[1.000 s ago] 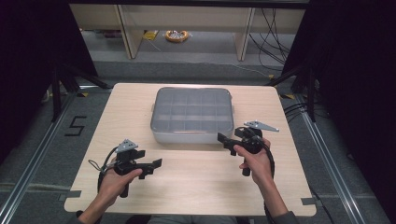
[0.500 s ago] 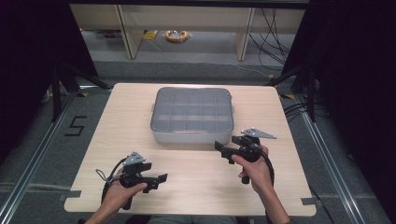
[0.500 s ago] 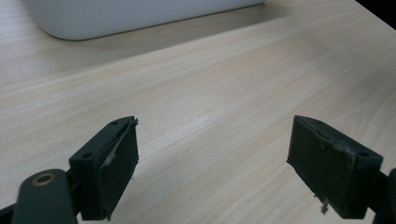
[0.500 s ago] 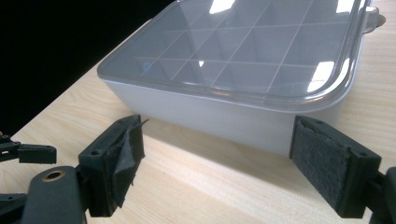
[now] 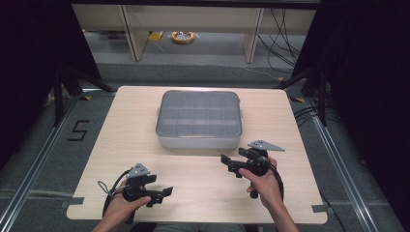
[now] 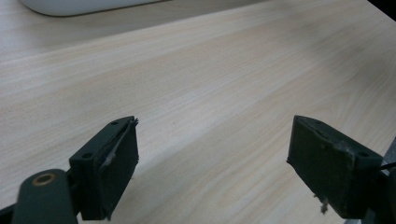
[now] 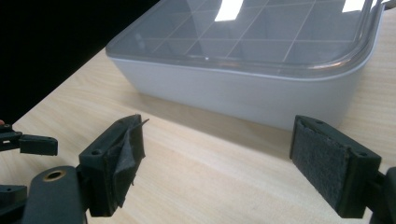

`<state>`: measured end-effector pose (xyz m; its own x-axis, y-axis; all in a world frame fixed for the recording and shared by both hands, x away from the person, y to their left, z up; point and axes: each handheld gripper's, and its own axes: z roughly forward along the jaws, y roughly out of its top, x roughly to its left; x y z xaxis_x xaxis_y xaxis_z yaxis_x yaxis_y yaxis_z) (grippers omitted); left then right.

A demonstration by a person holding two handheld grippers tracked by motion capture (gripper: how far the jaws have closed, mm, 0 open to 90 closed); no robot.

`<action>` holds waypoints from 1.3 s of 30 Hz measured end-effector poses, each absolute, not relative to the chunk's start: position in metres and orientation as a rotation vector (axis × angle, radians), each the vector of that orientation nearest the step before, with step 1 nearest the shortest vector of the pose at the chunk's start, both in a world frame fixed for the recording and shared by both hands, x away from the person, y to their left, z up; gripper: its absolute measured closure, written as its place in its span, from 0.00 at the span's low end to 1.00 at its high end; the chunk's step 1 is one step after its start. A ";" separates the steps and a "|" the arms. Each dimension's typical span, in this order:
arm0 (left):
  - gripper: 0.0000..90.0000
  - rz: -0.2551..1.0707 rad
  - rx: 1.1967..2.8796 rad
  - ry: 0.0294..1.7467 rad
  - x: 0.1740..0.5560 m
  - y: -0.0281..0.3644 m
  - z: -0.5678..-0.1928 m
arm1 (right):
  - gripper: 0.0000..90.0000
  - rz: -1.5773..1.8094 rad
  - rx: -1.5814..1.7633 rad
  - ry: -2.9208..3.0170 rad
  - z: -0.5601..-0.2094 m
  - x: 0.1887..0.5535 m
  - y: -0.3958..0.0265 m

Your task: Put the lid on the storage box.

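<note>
A shallow grey box [image 5: 199, 120] with a clear lid and a grid of compartments sits shut at the middle of the wooden table [image 5: 125, 125]. My left gripper [image 5: 162, 187] is held low over the near-left part of the table, pointing right, jaws open and empty. In the left gripper view its gripper [image 6: 215, 149] spans bare wood, with the box's edge [image 6: 84, 5] far off. My right gripper [image 5: 228, 164] hovers just in front of the box's near right side, pointing left, open. In the right gripper view its gripper [image 7: 217, 149] frames the box's near wall [image 7: 243, 88], apart from it.
The other gripper's jaws [image 7: 28, 142] show at the left edge of the right gripper view. Dark floor and metal rails [image 5: 34, 159] surround the table. A shelf frame [image 5: 193, 29] stands beyond its far edge.
Both grippers have drawn back toward the table's near edge, the left one farther. Both stay open and the box has not moved.
</note>
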<state>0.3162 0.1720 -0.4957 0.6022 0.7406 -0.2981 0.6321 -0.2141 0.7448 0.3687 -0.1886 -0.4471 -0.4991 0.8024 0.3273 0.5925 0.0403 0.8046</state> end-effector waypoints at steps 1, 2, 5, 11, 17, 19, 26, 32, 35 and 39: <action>0.17 0.152 1.933 1.086 0.315 0.172 -0.496 | 0.21 1.421 1.453 2.097 -0.448 0.366 -0.187; 0.17 0.149 1.938 1.082 0.313 0.172 -0.496 | 0.21 1.445 1.422 2.111 -0.449 0.366 -0.188; 0.17 0.153 1.933 1.075 0.309 0.172 -0.496 | 0.21 1.443 1.411 2.126 -0.452 0.360 -0.188; 0.17 0.154 1.948 1.064 0.302 0.174 -0.495 | 0.21 1.413 1.479 2.136 -0.458 0.347 -0.189; 0.17 0.161 1.961 1.047 0.294 0.174 -0.494 | 0.21 1.428 1.419 2.158 -0.466 0.338 -0.196; 0.17 0.167 1.962 1.043 0.292 0.173 -0.495 | 0.21 1.430 1.466 2.164 -0.465 0.332 -0.195; 0.17 0.168 1.976 1.024 0.284 0.171 -0.495 | 0.21 1.399 1.386 2.184 -0.473 0.321 -0.198; 0.17 0.169 2.004 1.006 0.278 0.172 -0.496 | 0.21 1.392 1.422 2.197 -0.477 0.306 -0.200; 0.17 0.163 2.020 1.001 0.275 0.172 -0.496 | 0.21 1.376 1.425 2.203 -0.479 0.299 -0.203; 0.17 0.159 2.024 0.992 0.270 0.171 -0.497 | 0.21 1.352 1.379 2.215 -0.483 0.292 -0.209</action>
<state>0.2699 0.1706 -0.4970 0.6769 0.6975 -0.2353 0.5886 -0.3209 0.7420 0.2921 -0.2091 -0.4834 -0.5436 0.7929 0.2754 0.6074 0.1452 0.7810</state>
